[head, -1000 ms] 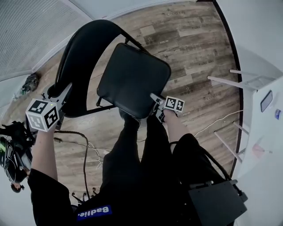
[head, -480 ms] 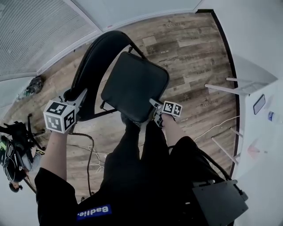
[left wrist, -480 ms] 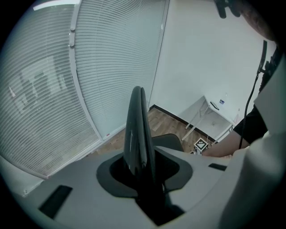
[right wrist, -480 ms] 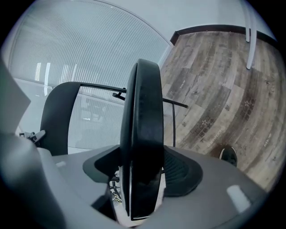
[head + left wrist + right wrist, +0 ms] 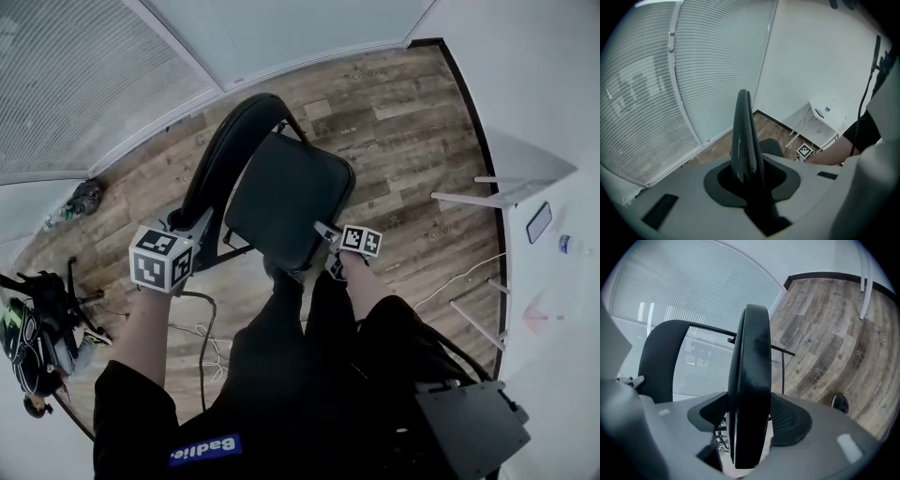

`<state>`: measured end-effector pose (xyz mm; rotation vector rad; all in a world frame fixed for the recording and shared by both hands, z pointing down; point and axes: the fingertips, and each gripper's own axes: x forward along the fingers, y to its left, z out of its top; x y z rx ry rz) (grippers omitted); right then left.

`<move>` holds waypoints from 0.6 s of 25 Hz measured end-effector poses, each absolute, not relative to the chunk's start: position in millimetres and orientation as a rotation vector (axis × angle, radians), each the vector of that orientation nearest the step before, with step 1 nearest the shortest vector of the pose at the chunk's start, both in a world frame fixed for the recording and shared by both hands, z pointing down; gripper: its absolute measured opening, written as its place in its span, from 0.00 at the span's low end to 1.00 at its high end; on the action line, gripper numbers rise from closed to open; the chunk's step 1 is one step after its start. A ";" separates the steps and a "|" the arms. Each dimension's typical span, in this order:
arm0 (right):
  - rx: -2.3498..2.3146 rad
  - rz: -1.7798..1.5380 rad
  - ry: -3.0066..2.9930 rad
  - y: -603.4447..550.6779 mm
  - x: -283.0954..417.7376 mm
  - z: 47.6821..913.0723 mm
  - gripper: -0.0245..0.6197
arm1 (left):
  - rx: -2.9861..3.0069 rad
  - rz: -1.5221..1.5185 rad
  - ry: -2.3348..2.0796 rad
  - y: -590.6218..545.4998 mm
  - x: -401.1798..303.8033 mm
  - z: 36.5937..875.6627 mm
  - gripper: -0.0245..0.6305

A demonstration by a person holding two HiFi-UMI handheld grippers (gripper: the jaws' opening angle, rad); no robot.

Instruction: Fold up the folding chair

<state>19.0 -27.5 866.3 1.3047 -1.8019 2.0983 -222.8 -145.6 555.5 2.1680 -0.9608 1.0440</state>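
1 chair [image 5: 281, 187], 2 grippers, jaws just closing, left gripper [image 5: 201, 226] pinching backrest [image 5: 743, 136], right gripper [image 5: 326, 234] pinching seat [image 5: 750, 380]

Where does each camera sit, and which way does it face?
Head view: on the head, steeply down at chair seat, legs, both arms.
Left gripper view: on left tongs, just closing on the backrest; forearm shows.
Right gripper view: on right tongs, just closing on the seat; shoe shows.
Shared: both gripper views show backrest, seat.
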 end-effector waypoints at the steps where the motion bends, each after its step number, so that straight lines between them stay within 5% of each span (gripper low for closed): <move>1: 1.305 2.096 -1.804 -28.8 16.1 860.9 0.45 | 2.168 1.043 -0.955 -144.3 -221.4 552.8 0.15; 15: 1.214 1.995 -1.810 -48.2 -24.7 798.7 0.44 | 2.179 1.075 -0.952 -136.8 -215.5 521.9 0.14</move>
